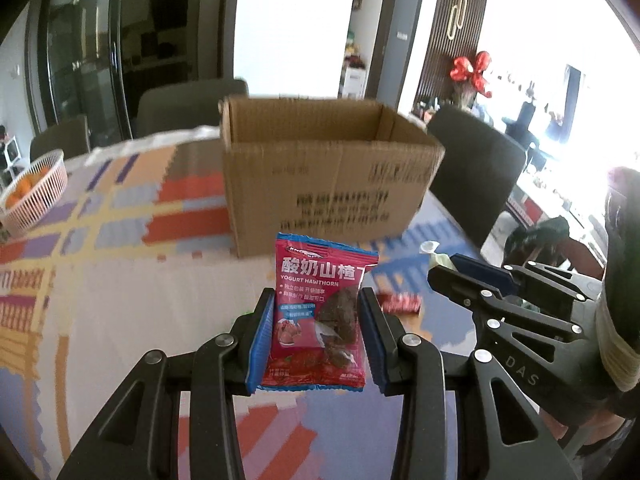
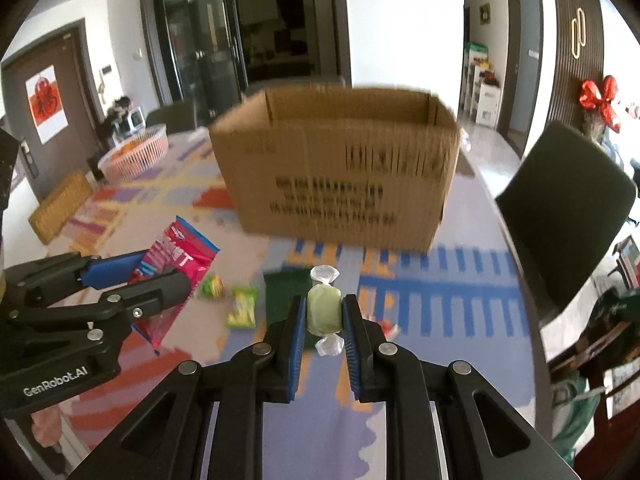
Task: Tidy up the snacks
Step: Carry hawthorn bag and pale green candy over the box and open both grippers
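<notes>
Candy (image 2: 324, 309) is pinched by its soft middle in the right hand-held gripper (image 2: 323, 320), and the left hand-held gripper (image 1: 316, 316) clenches the hawthorn packet (image 1: 320, 312); either may slip before reaching the box (image 2: 340, 168) ahead, above the counter (image 2: 440, 300).

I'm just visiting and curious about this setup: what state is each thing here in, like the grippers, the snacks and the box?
Left gripper: shut on the red yogurt hawthorn packet, held upright.
Right gripper: shut on the pale green wrapped candy, lifted off the table.
Brown cardboard box: open at the top, upright.
Yellow-green snack packets: lying loose on the patterned tablecloth.
Pink lattice basket: holding oranges.
</notes>
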`<state>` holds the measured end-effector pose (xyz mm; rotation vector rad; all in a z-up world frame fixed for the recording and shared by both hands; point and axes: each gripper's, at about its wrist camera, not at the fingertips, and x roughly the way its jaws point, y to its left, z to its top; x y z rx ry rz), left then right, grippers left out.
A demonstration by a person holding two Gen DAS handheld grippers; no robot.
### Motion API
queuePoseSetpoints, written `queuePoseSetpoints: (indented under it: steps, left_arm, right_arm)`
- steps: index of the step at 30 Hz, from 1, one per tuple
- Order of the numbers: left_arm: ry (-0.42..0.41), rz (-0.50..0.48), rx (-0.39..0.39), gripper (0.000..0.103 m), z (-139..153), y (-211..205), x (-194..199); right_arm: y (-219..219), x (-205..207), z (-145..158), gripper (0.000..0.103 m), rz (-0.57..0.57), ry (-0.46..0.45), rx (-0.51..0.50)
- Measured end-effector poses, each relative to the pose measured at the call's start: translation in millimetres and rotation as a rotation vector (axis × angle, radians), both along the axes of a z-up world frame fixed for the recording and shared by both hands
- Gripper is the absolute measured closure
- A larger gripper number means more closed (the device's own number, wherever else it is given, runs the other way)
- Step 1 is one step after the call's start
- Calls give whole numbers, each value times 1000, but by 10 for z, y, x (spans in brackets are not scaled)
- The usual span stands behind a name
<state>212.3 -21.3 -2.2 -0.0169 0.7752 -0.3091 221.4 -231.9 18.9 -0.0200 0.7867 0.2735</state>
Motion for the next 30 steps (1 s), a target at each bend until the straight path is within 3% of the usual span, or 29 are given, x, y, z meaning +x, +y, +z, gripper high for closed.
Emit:
queuePoseSetpoints:
  steps: [16,30]
  left_arm:
    - [-149,21,-8,62,761,66,515]
    - [-111,2,44,62,959,-18,1233]
  right_arm:
    - [38,436,908,83,-10,-192,25]
    - [62,1144,1123,83,10,-151,-15]
